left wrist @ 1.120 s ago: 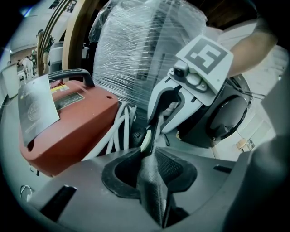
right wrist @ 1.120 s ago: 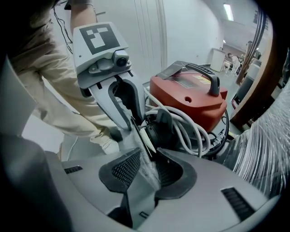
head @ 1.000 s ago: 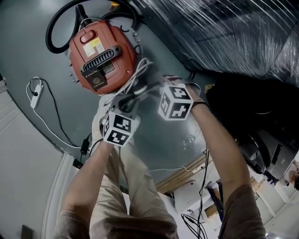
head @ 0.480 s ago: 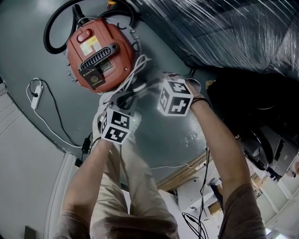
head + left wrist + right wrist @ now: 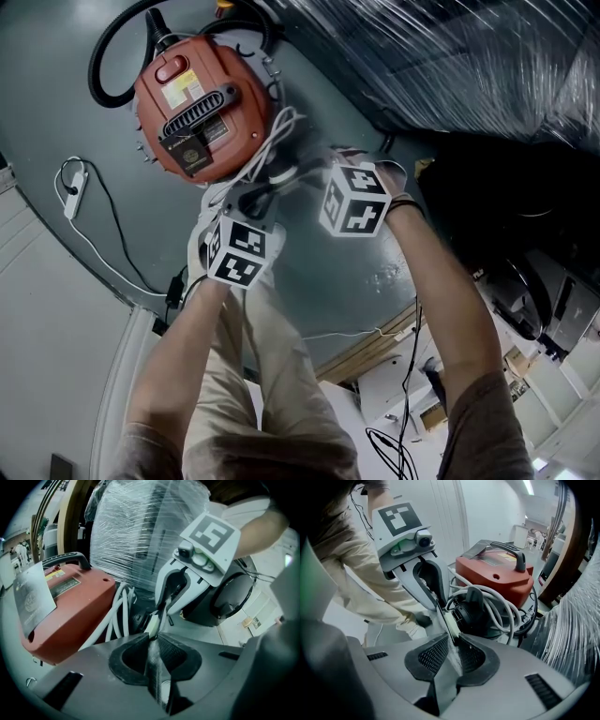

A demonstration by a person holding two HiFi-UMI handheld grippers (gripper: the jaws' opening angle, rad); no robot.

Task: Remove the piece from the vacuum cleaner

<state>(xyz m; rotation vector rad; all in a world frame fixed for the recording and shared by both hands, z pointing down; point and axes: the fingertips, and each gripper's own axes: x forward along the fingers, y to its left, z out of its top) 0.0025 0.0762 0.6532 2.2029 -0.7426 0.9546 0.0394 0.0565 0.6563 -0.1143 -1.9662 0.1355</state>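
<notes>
The red vacuum cleaner [image 5: 202,103] lies on the grey floor, a white cord coil [image 5: 272,141] and a black round part [image 5: 471,611] at its near side. Just in front of the coil the two grippers meet tip to tip. A thin pale flat piece [image 5: 447,625] spans between them. My left gripper [image 5: 154,637] has its pads pressed on one end. My right gripper [image 5: 453,644] is closing on the other end, pads against it. In the head view the left gripper [image 5: 255,202] and the right gripper [image 5: 295,183] face each other.
A black hose [image 5: 112,47] loops behind the vacuum cleaner. A plastic-wrapped stack [image 5: 450,66] stands close on the right, with dark equipment [image 5: 506,216] below it. A white cable with a plug strip [image 5: 70,187] lies on the floor at the left.
Both grippers have stayed together beside the cord coil. The vacuum cleaner sits slightly higher and further left in the head view. The thin piece remains between the jaws.
</notes>
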